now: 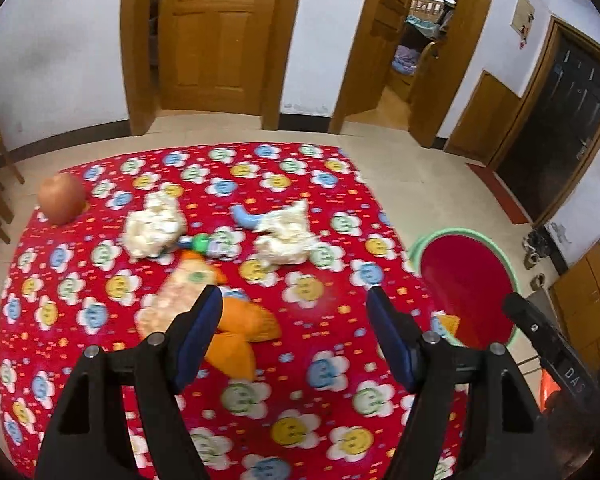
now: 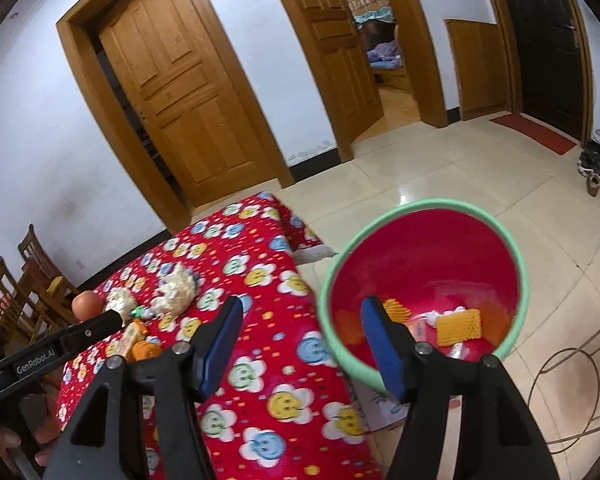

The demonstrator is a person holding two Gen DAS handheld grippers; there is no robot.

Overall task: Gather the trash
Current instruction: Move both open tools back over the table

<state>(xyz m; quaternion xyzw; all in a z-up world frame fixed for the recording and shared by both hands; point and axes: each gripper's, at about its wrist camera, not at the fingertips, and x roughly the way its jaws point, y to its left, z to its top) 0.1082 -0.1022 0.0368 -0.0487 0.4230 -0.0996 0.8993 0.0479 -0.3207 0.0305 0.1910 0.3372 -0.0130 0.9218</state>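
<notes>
Blue-padded jaws of the left gripper [image 1: 294, 312] stood apart with nothing between them, poised over the red flowered tablecloth [image 1: 332, 408]. The right gripper [image 2: 300, 320] was likewise spread and empty, at the rim of the green-edged red bin [image 2: 420, 204], which stood on the floor beside the table's edge. Trash remaining on the cloth, taken from the bin outward: one crumpled white paper wad [image 1: 286, 236], a second wad [image 1: 152, 228] beyond it, and an orange wrapper [image 1: 236, 336] nearest the left gripper. The wads appeared light and soft, likely to compress; a pinch across the bulk should hold. The wrapper looked thin and slippery, best taken at a raised fold.
</notes>
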